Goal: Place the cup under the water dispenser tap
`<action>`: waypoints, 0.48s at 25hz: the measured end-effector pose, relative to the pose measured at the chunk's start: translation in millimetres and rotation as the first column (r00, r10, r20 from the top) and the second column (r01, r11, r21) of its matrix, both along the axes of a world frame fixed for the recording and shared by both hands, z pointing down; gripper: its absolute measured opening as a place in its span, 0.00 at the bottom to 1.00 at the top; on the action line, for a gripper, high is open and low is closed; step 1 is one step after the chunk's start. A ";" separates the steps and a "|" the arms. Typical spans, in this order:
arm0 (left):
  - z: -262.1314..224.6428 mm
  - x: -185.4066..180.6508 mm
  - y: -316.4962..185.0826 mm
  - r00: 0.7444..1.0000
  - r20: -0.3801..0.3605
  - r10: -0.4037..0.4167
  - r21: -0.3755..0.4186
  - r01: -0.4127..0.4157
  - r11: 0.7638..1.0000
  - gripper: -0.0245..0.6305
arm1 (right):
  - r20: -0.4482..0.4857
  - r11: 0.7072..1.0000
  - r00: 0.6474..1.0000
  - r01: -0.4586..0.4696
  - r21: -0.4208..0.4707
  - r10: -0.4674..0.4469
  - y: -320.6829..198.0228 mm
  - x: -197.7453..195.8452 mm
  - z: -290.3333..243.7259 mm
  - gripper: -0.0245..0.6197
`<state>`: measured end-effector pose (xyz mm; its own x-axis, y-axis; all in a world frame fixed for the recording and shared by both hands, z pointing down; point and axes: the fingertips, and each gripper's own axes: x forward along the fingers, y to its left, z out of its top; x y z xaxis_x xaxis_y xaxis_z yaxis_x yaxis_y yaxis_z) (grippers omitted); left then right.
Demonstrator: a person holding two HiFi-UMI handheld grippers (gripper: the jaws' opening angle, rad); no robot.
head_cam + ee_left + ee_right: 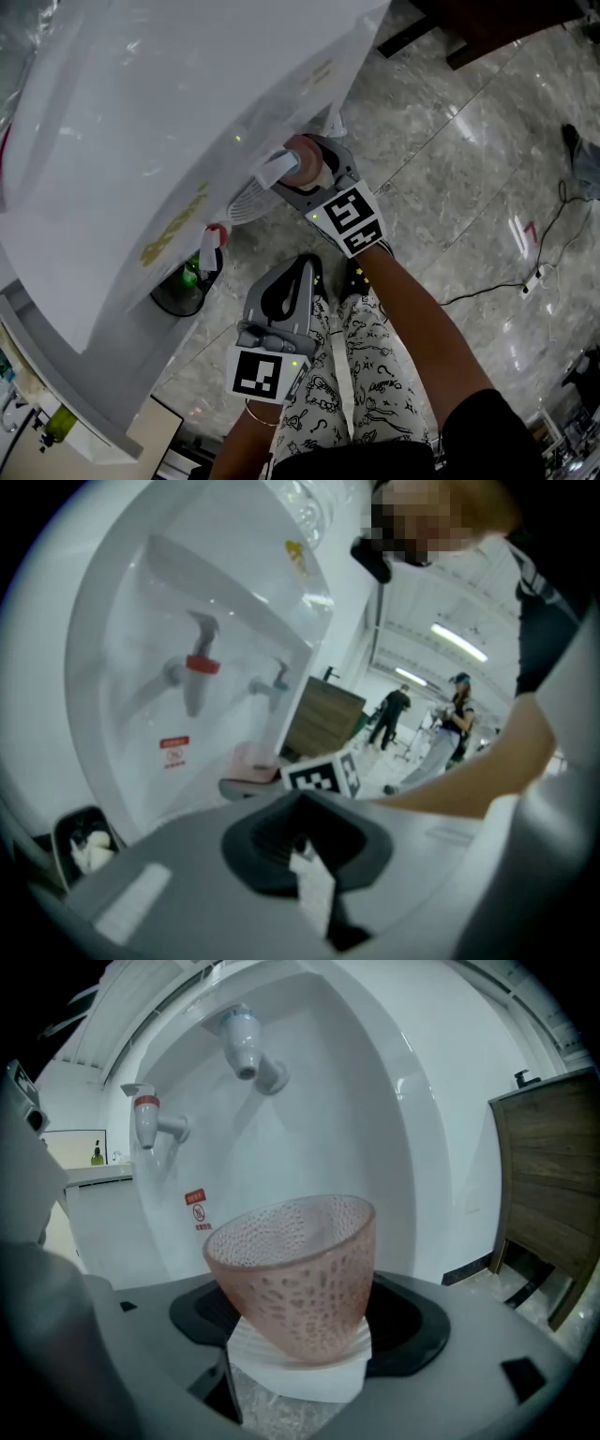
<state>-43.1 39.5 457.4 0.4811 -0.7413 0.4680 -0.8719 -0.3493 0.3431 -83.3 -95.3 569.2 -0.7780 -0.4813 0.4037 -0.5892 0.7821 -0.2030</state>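
Observation:
A pink dimpled glass cup [295, 1274] stands upright between the white pads of my right gripper [298, 1349], which is shut on its lower part. The cup [302, 161] is at the front of the white water dispenser [141, 141], inside its recess. In the right gripper view a blue-capped tap [246, 1046] is above and slightly left of the cup, and a red-capped tap [148, 1119] is farther left. My left gripper [298, 281] hangs back near the person's legs, jaws together and empty. It looks at the red tap [200, 667], the cup [251, 761] and the marker cube [323, 775].
A white drip tray [246, 202] lies just below the cup. A dark bin [183, 286] with a green bottle stands by the dispenser's base. A wooden cabinet [553, 1194] is to the right. A cable and power strip [534, 277] lie on the marble floor. People [389, 714] stand far off.

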 end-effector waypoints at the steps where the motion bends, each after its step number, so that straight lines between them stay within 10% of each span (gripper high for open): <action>1: -0.6 0.4 0.4 1.000 0.000 0.001 -0.001 -0.001 1.000 0.04 | -0.013 1.000 1.000 0.001 -0.016 -0.001 0.8 1.0 3.4 0.60; 12: -13.0 3.0 5.4 0.999 0.031 0.016 0.020 -0.017 1.000 0.04 | -0.006 0.986 0.998 -0.059 -0.158 0.059 30.6 32.0 21.4 0.60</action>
